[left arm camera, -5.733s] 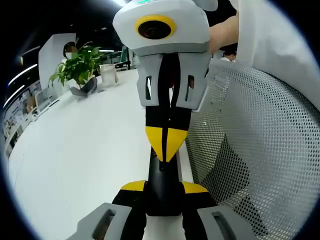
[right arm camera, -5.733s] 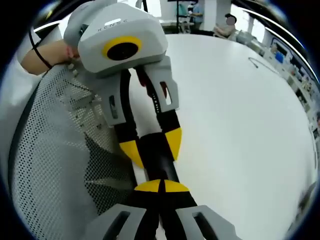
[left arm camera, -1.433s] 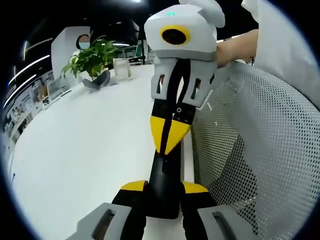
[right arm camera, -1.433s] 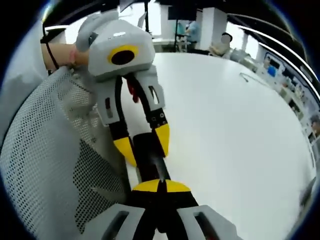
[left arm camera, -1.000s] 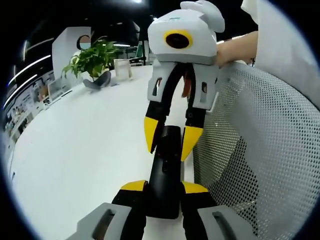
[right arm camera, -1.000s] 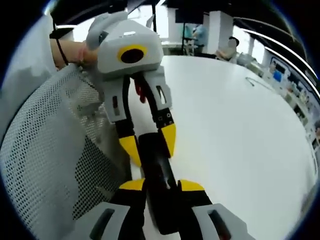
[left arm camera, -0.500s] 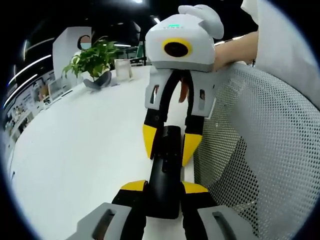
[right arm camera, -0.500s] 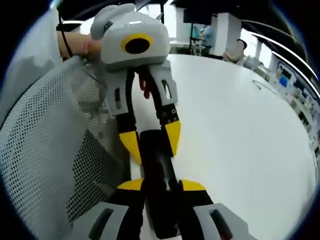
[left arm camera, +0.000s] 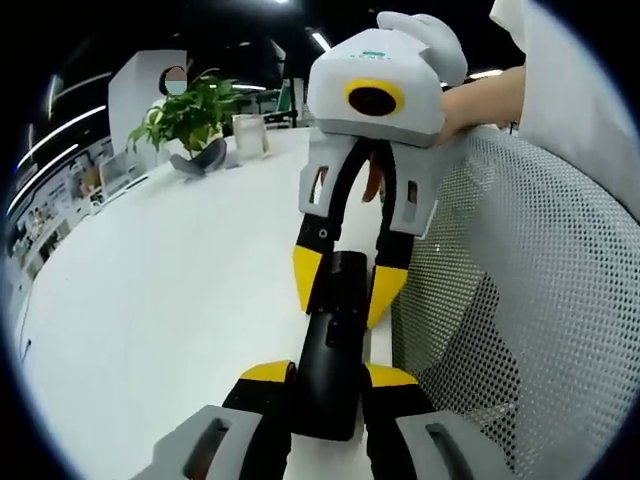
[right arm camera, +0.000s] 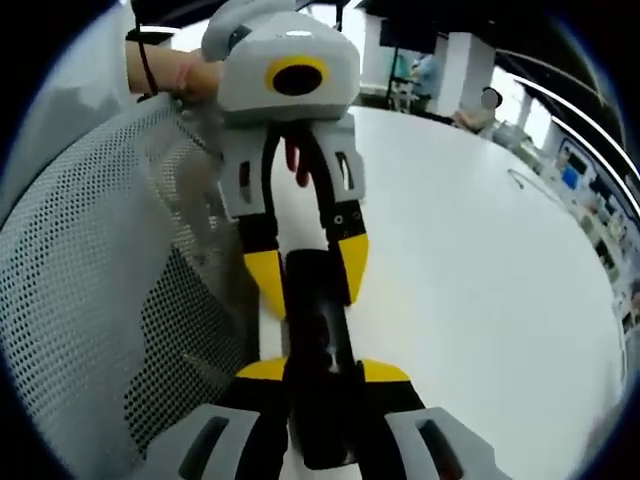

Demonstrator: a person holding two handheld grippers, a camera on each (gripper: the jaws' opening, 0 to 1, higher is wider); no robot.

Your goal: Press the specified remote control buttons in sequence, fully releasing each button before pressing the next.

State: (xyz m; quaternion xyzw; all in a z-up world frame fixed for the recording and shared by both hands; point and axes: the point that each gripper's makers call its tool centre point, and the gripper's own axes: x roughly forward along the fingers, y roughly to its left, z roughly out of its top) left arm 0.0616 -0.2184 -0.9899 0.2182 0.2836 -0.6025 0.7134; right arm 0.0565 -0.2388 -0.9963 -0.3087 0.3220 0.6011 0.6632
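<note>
Black remote [left arm camera: 330, 350] between both tongs

table: a broad white table [left arm camera: 160, 300] spreads across the left of the left gripper view and the right of the right gripper view [right arm camera: 470, 260]
chair: a white mesh chair back [left arm camera: 520, 300] stands at the table's near edge, right in the left gripper view, left in the right gripper view [right arm camera: 110, 270]
plant: a leafy potted plant [left arm camera: 190, 115] on the table's far side
jar: a clear glass jar [left arm camera: 250, 135] just right of the plant
cable: a thin dark cable [right arm camera: 528, 182] on the far right of the table
people: blurred figures [right arm camera: 430, 75] beyond the far edge
</note>
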